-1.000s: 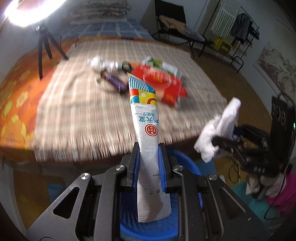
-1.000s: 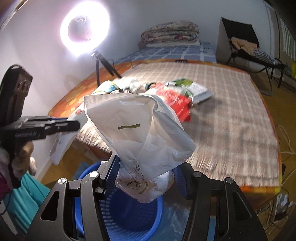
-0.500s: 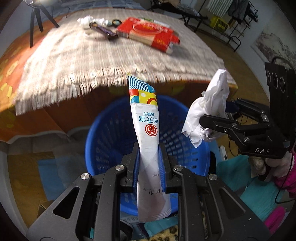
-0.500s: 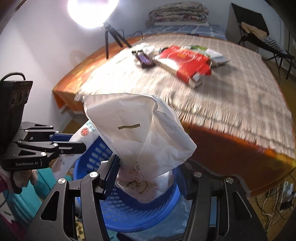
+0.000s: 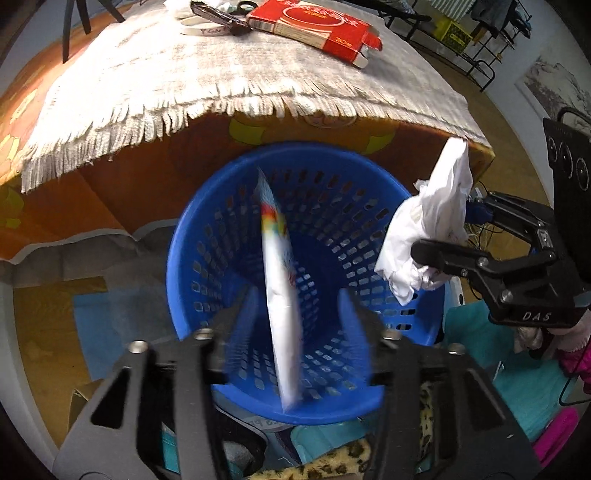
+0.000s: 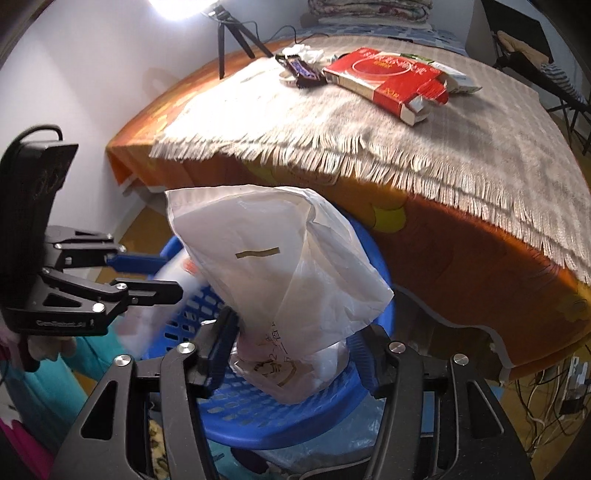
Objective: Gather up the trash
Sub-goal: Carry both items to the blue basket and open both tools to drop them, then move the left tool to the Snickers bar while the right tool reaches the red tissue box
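Left tool [image 5: 297,314] spread above basket [image 5: 229,206]

Black grippers [image 5: 295,321], seemingly blue-padded fingers [image 6: 218,343]

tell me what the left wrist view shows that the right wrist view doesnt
Only the left wrist view shows the left claw open wide, with the long wrapper blurred between its fingers over the inside of the basket.

Only the right wrist view shows the ring light's tripod and the green packet behind the red box.

Both show the blue basket, the red box on the fringed blanket, and the right claw shut on the white bag.
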